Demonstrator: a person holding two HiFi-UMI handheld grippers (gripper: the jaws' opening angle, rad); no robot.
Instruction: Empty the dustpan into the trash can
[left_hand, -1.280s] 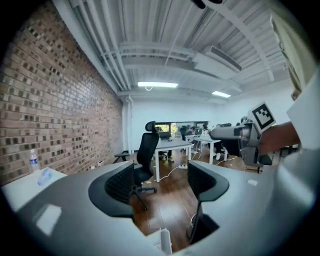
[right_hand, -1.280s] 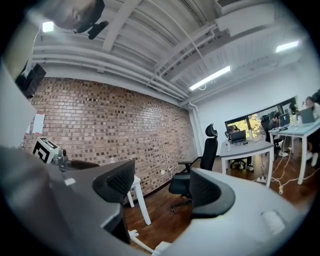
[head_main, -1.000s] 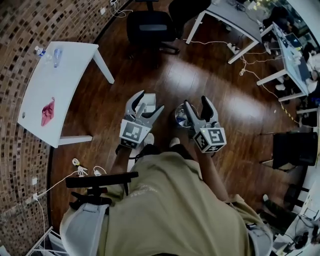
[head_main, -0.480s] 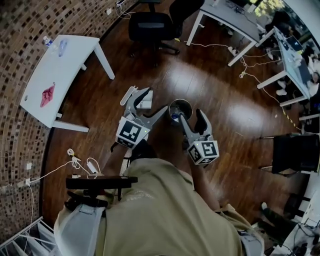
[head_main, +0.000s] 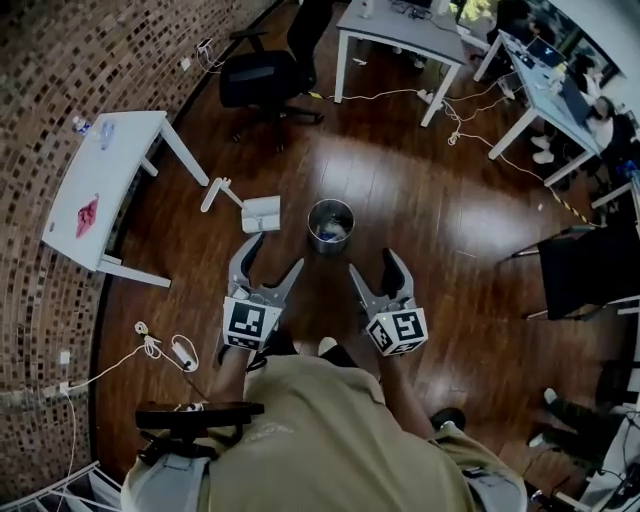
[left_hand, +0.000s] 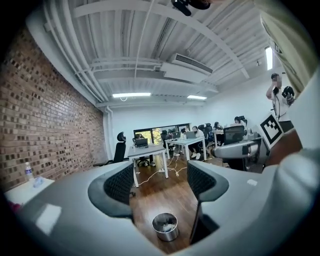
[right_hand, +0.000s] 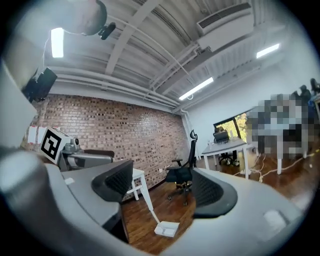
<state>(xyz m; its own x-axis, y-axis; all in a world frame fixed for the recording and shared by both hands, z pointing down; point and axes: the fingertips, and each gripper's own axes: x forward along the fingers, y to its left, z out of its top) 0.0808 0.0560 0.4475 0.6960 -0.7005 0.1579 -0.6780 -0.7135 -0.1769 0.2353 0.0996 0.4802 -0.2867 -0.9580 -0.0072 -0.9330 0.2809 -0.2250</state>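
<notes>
Dustpan (head_main: 262, 213) untouched, left gripper (head_main: 277, 252) fingers (left_hand: 120, 185) apart; right gripper's (head_main: 372, 262) just opening

On wood floor (head_main: 400, 190): dustpan (head_main: 261, 213), trash can (head_main: 330, 225)

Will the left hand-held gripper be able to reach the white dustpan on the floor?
Probably yes. The left hand-held gripper is open and empty, and only bare floor lies between it and the dustpan, though it must go forward and down.

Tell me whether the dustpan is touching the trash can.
Apart. The head view shows a strip of bare floor between the dustpan and the trash can.
</notes>
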